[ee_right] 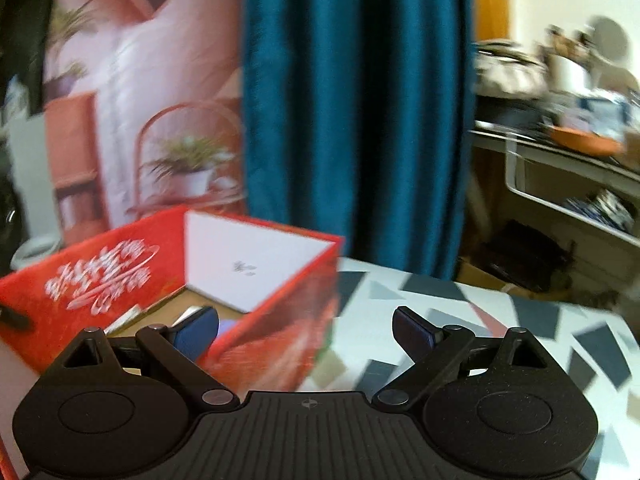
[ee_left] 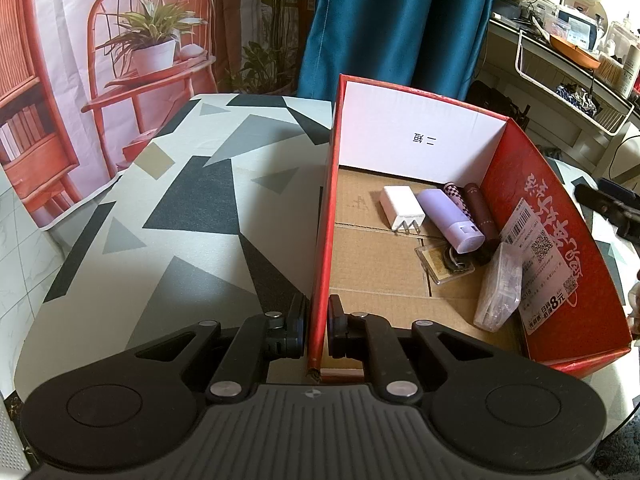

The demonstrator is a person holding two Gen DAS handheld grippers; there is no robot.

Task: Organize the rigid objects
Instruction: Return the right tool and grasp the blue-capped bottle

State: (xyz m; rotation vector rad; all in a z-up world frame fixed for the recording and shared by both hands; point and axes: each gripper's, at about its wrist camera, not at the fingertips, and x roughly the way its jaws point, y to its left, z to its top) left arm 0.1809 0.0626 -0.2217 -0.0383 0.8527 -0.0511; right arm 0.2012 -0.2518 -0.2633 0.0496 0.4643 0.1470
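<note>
A red cardboard box [ee_left: 560,216] with a brown floor stands on the patterned table. Inside lie a white charger plug [ee_left: 401,207], a lilac tube [ee_left: 450,218], a dark maroon tube [ee_left: 480,208], a clear case with a gold item [ee_left: 442,266] and a clear plastic box [ee_left: 500,292]. My left gripper [ee_left: 316,322] is shut on the box's left wall [ee_left: 326,208] near its front corner. In the blurred right wrist view, my right gripper [ee_right: 306,330] is open and empty over the red box's [ee_right: 100,272] right wall, its left finger inside the box.
The table [ee_left: 180,208] carries a grey, black and white geometric cloth. A teal curtain [ee_left: 392,20] hangs behind it, beside a printed backdrop of a red chair and plant [ee_left: 152,48]. Cluttered shelves [ee_left: 580,40] stand to the right.
</note>
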